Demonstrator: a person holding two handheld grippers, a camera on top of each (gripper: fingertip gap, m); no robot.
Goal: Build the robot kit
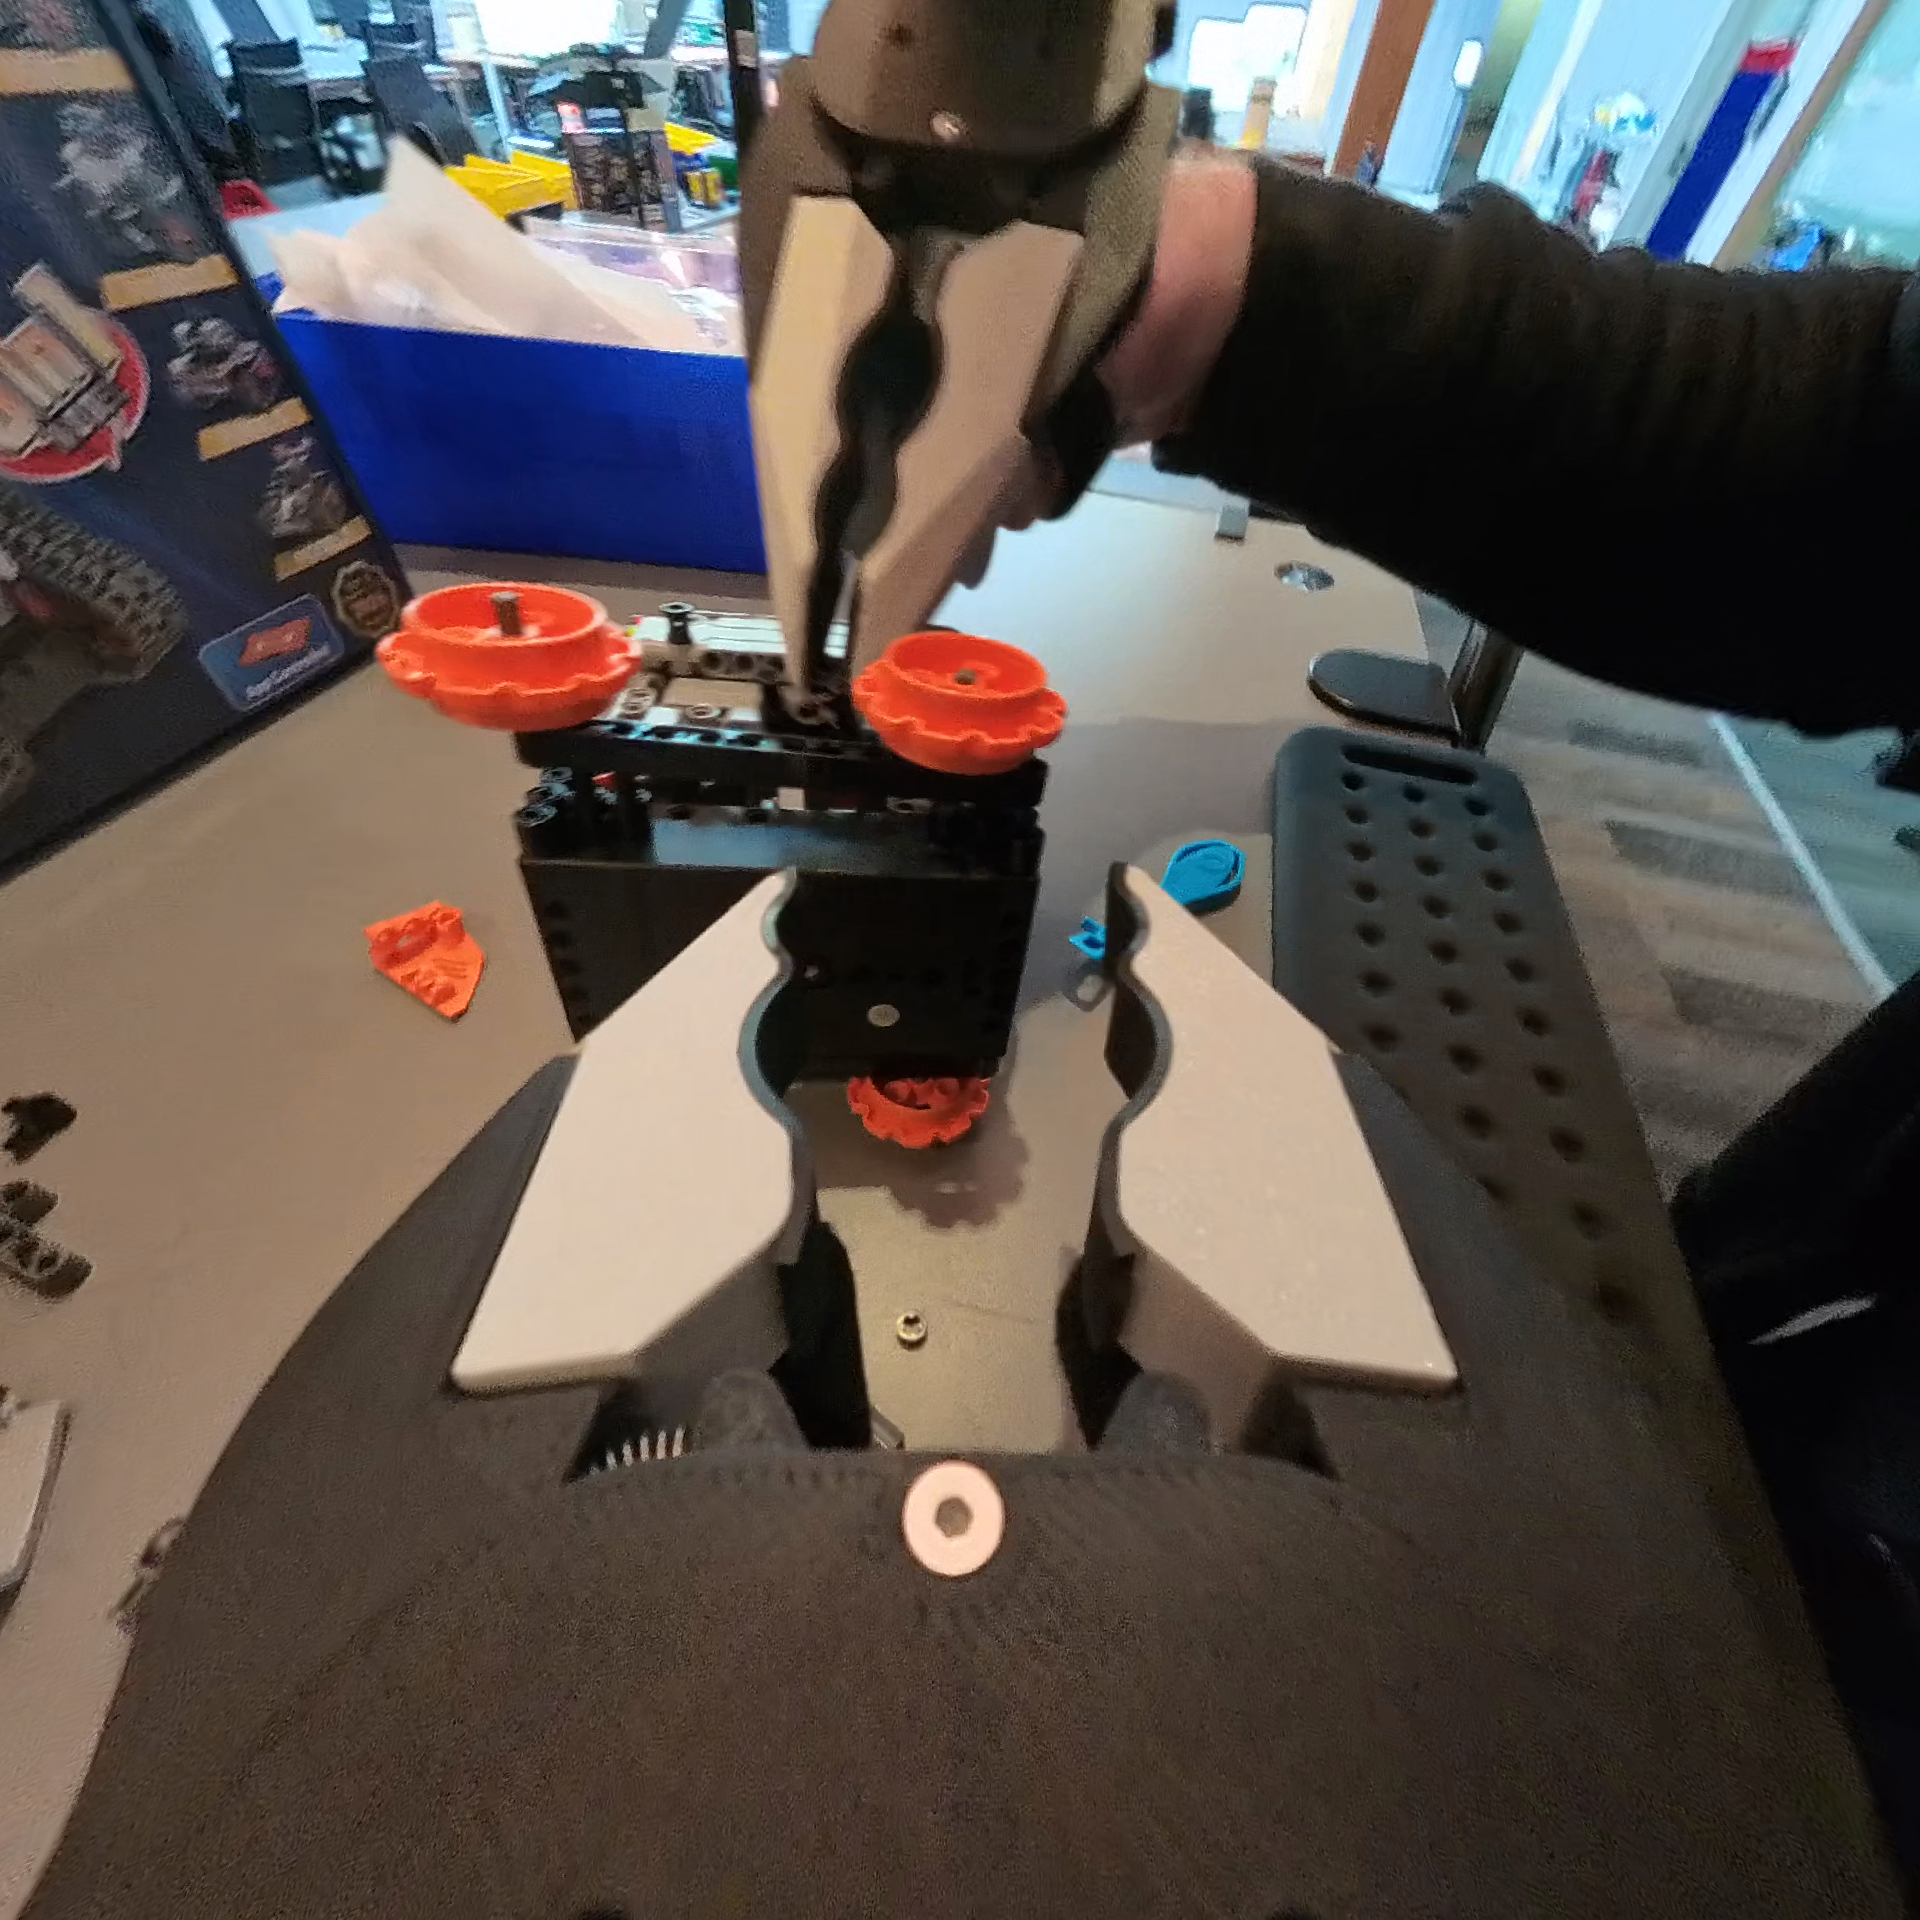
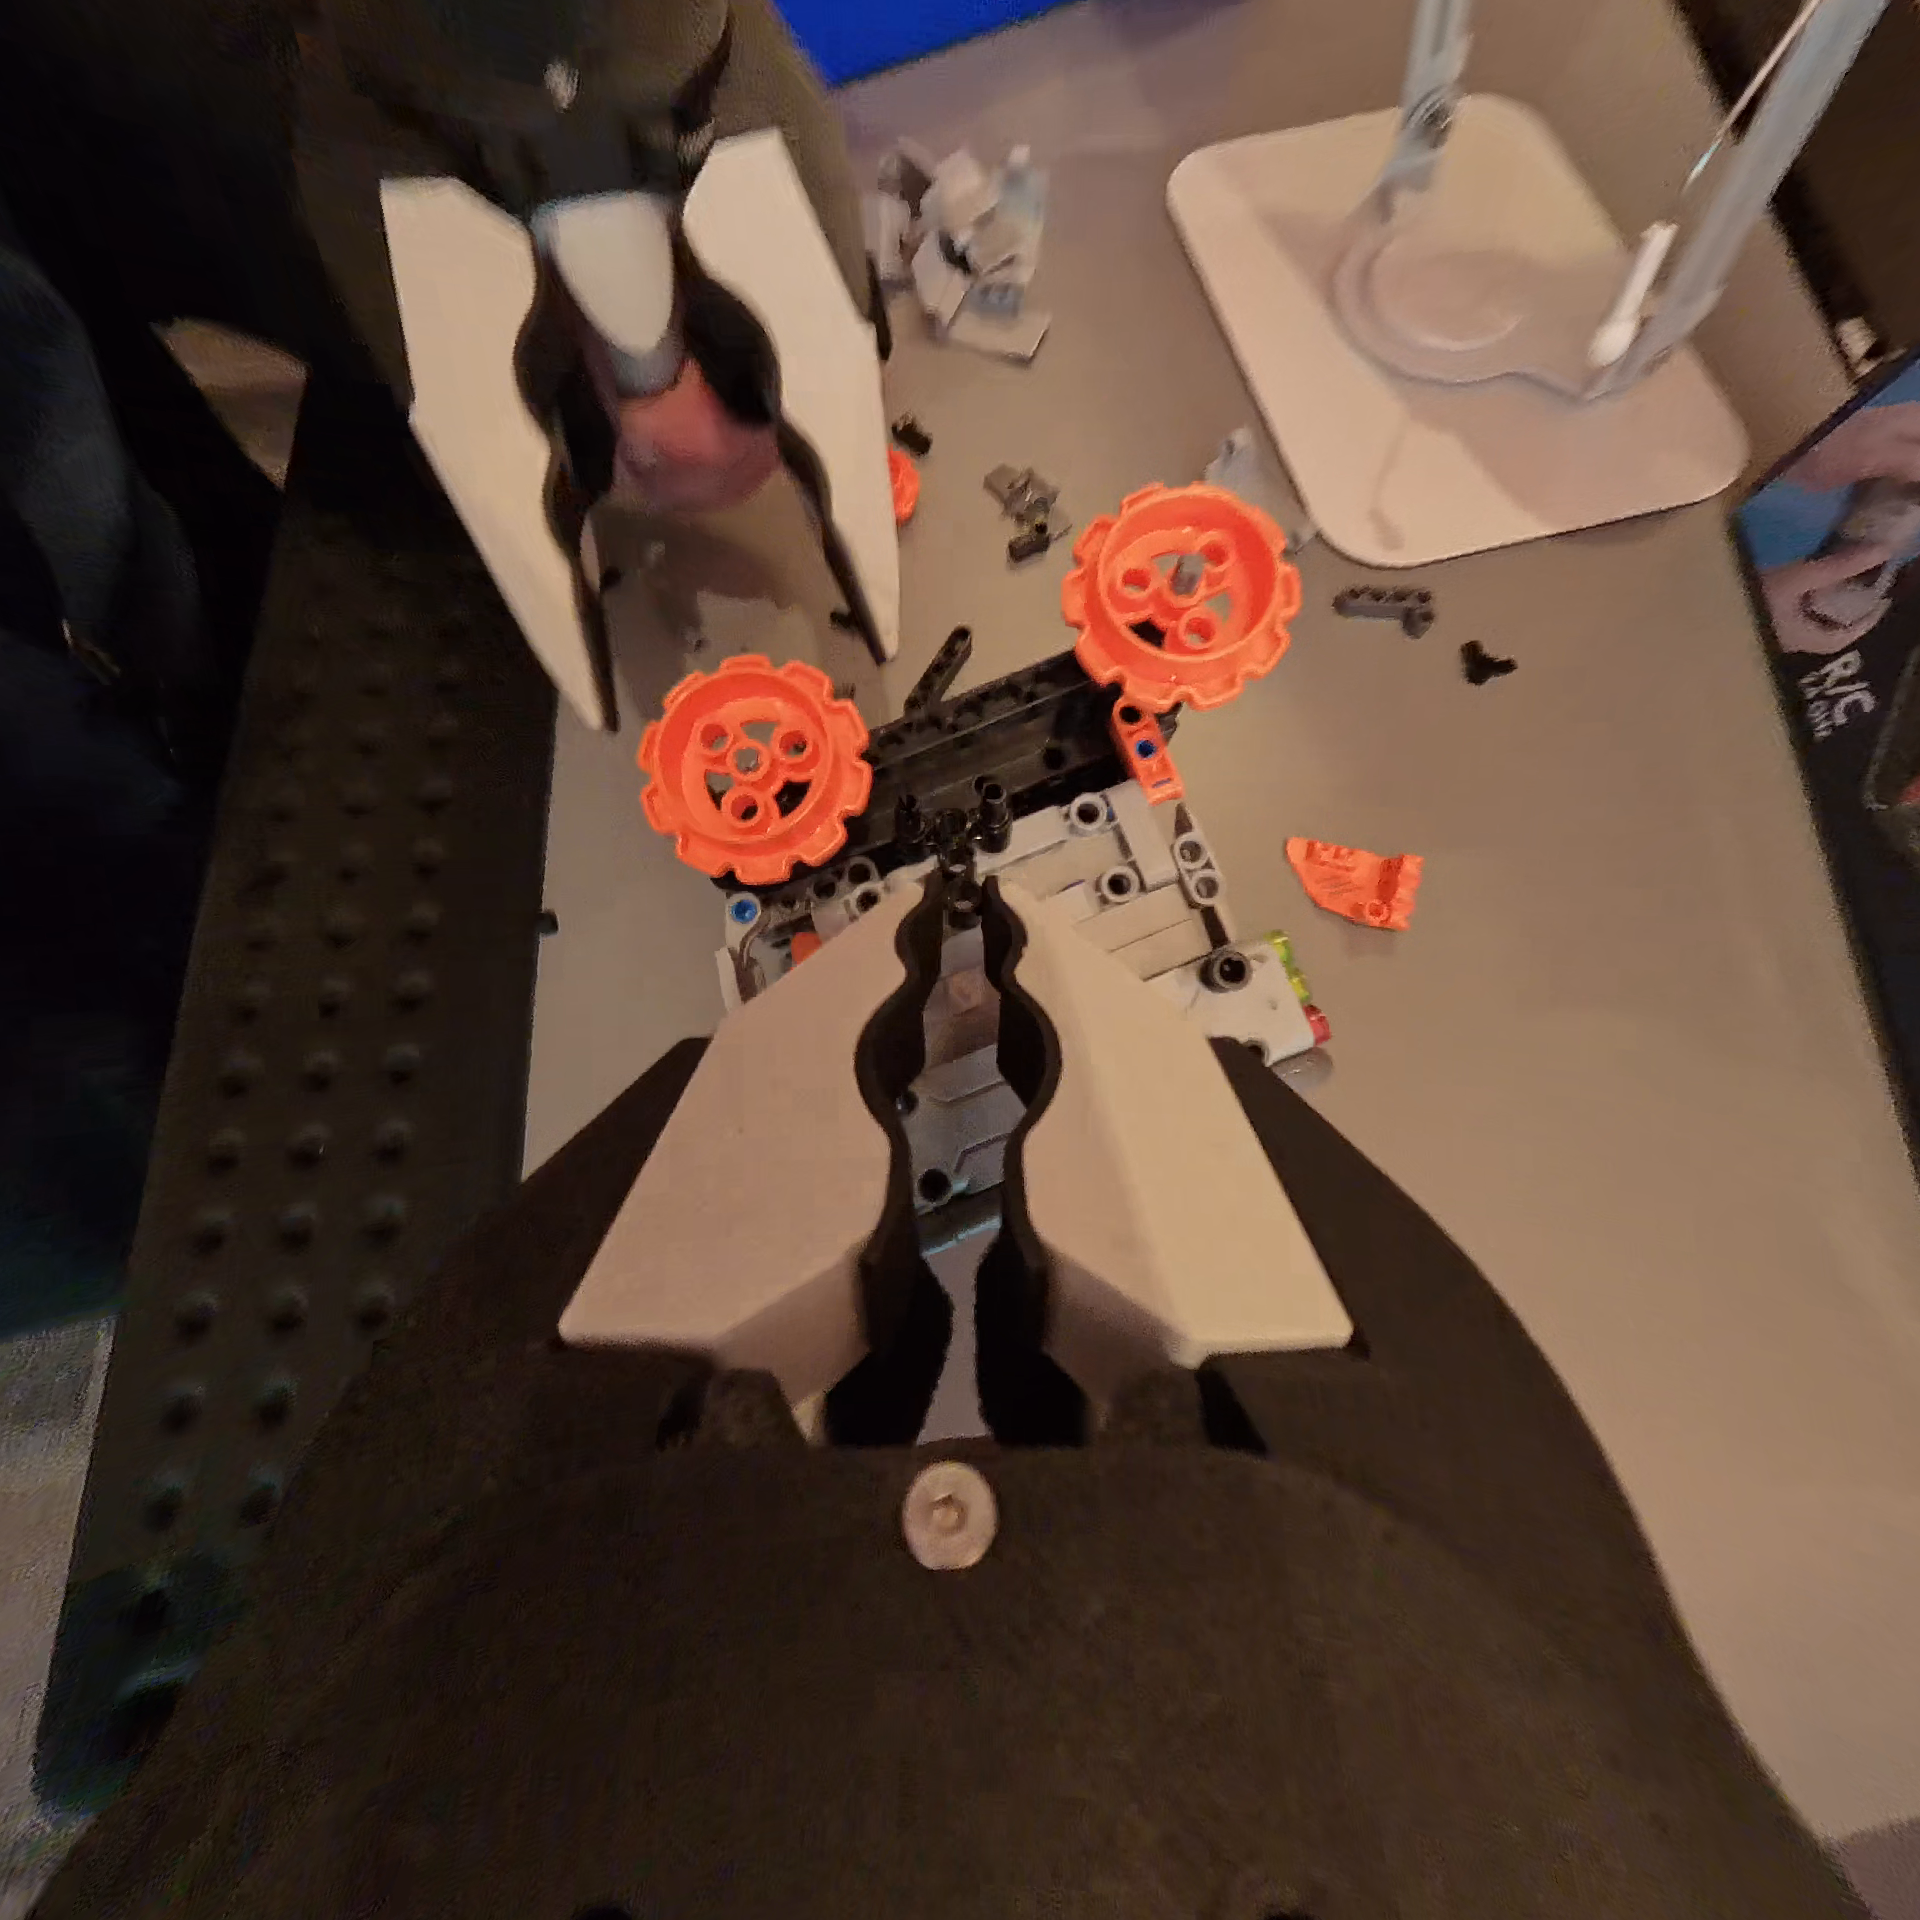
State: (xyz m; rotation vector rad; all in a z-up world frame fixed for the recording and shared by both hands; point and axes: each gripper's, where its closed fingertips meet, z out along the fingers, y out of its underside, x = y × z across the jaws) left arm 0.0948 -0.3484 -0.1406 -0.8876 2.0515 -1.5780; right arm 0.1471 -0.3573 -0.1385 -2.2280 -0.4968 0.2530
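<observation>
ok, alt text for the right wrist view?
The right gripper, jaws nearly closed on a small black pin, points down at a black and grey brick model with two orange toothed wheels on a grey table. The left gripper hangs open beyond the model, with loose parts scattered around.

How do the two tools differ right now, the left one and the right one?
The left tool has its fingers spread wide, while the right tool is nearly closed. The left tool flanks the black block body of the brick model from the side, apparently without touching it; the right tool comes down from above and pinches a small black pin on the model's top. Both have pale grey fingers on black bodies.
</observation>
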